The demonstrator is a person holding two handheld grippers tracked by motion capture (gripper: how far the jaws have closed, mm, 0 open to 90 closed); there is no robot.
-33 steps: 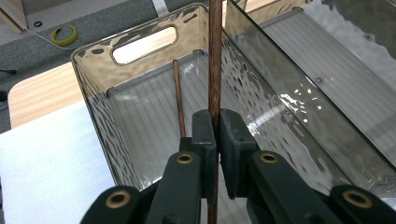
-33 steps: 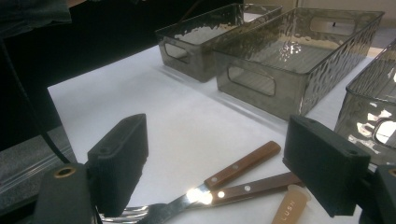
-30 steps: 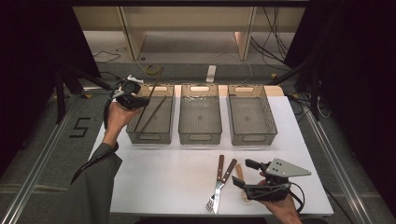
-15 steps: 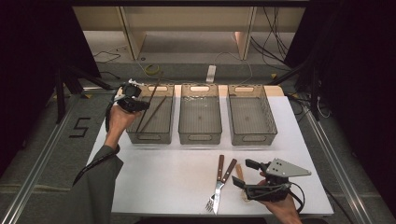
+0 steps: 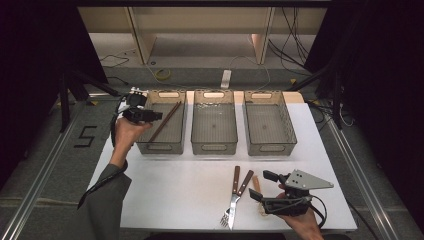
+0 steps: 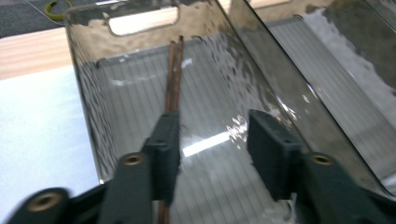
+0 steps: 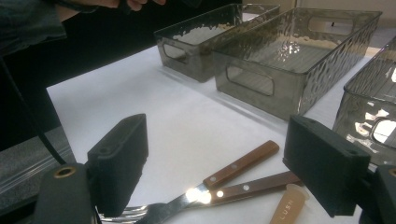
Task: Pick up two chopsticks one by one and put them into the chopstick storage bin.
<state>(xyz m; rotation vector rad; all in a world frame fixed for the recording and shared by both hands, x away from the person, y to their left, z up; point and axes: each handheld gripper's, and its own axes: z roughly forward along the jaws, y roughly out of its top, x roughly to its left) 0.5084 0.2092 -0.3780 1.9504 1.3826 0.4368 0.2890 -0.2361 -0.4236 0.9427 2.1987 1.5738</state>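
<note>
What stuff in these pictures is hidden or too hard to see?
- Chopsticks: in the left gripper view their near ends run behind the left gripper, whose jaws have just been opening, and off the bottom edge.
- Fork: in the right gripper view its tines are cut by the bottom edge.
- Small tan piece by the knife: lettering too blurred to read, lower end cut off.

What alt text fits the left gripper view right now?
The left tool is open over the left bin, its jaws having just been opening; the chopsticks lie in the bin, running past one jaw. A second bin sits alongside.
</note>
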